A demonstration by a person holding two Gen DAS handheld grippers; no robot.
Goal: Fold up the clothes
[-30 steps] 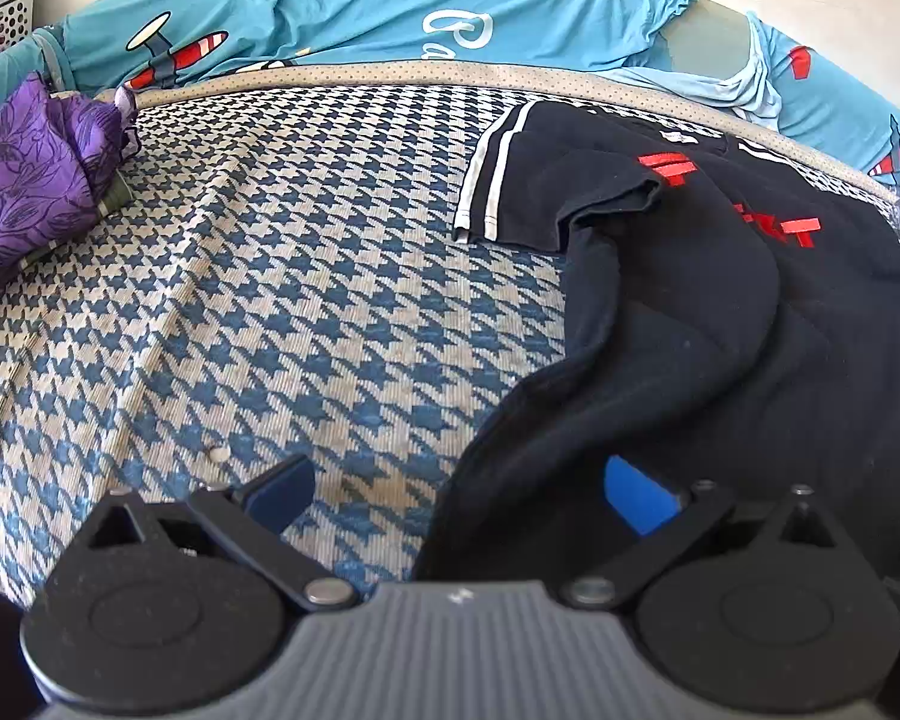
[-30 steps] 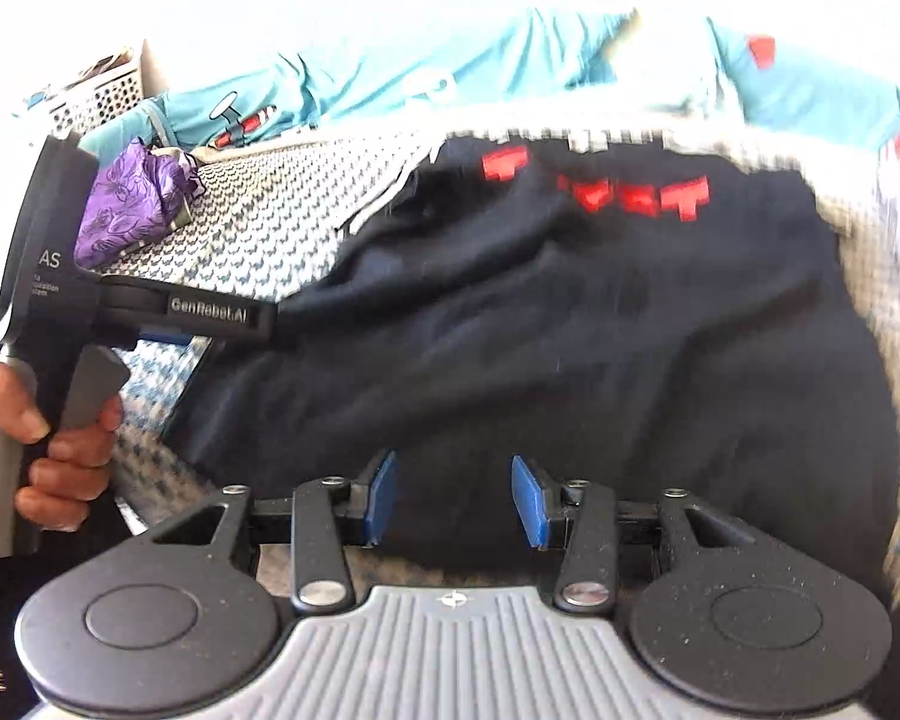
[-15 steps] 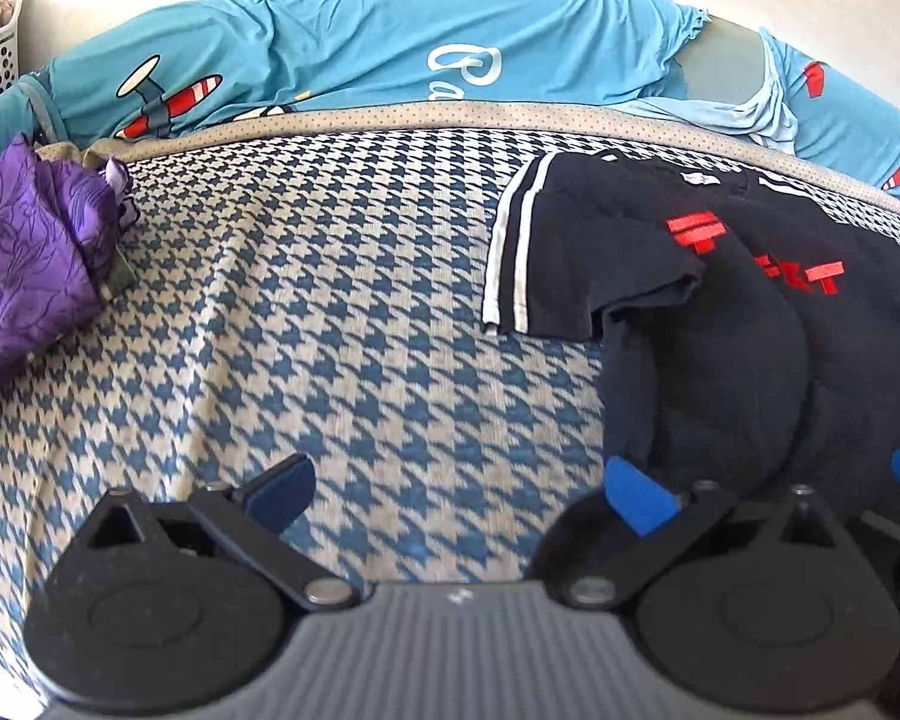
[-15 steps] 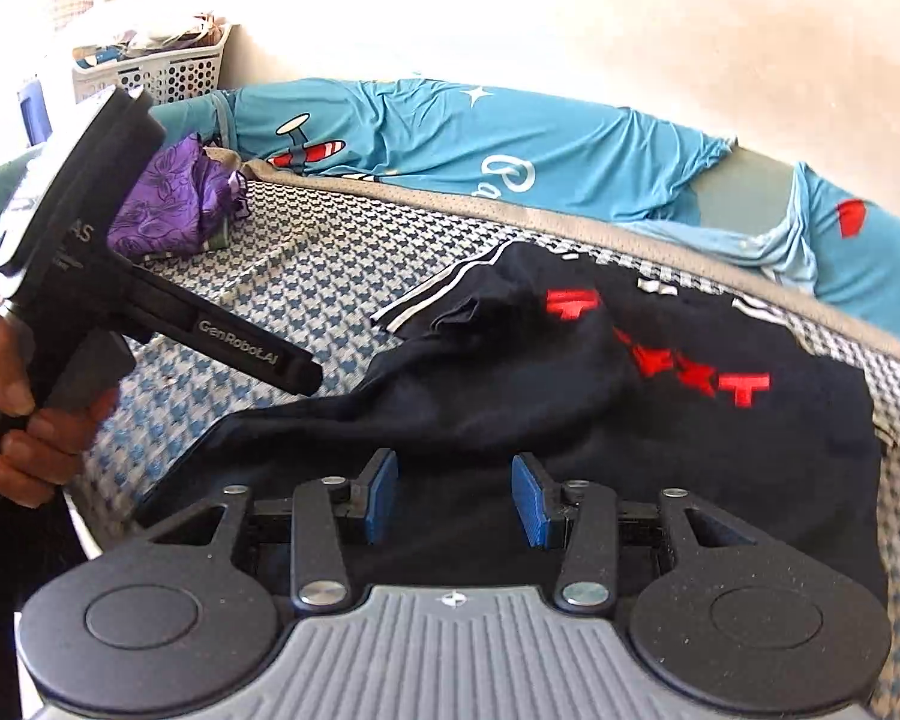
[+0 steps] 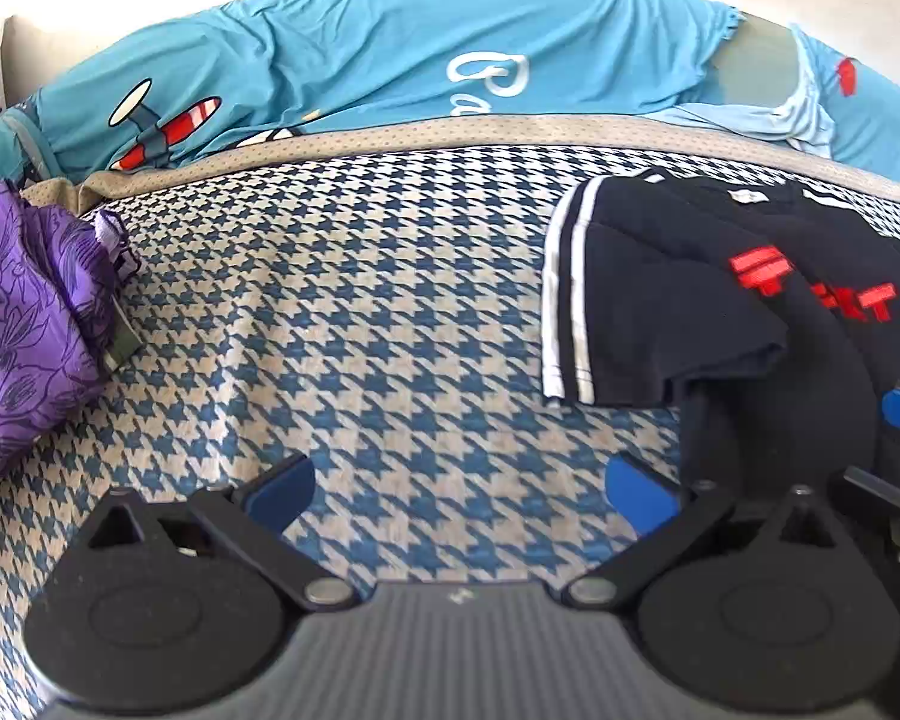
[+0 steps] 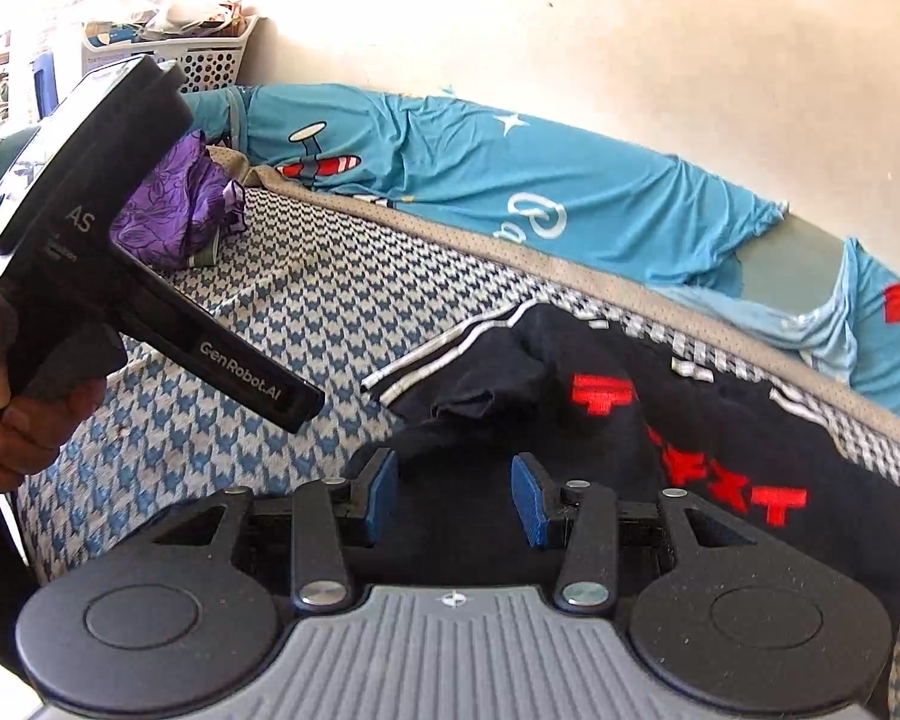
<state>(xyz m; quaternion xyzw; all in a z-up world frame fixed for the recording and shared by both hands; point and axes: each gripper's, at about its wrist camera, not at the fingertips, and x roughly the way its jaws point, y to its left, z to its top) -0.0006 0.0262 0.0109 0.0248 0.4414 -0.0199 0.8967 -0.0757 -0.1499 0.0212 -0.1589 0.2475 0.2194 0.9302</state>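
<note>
A black T-shirt (image 5: 690,312) with red lettering and white sleeve stripes lies on the houndstooth bed sheet (image 5: 360,300). Its left side is bunched over the chest print. My left gripper (image 5: 459,495) hovers open above bare sheet, left of the shirt, with nothing between its blue pads. In the right wrist view the T-shirt (image 6: 660,480) fills the lower right. My right gripper (image 6: 455,495) hangs over the shirt's lower left part, its blue pads apart with a gap between them and no cloth pinched. A hand (image 6: 6,414) holds the left gripper's body (image 6: 120,276).
A crumpled purple garment (image 5: 18,312) lies at the sheet's left edge. Turquoise bedding (image 5: 390,60) with aeroplane prints runs along the wall behind. A white laundry basket (image 6: 210,54) full of things stands at the back left. A tan mattress border (image 5: 450,132) edges the sheet.
Both grippers have drawn away from the shirt. In the left view the shirt slid right, leaving bare sheet under the pads. The right view rolled and now shows the wall. Neither jaw gap changed.
</note>
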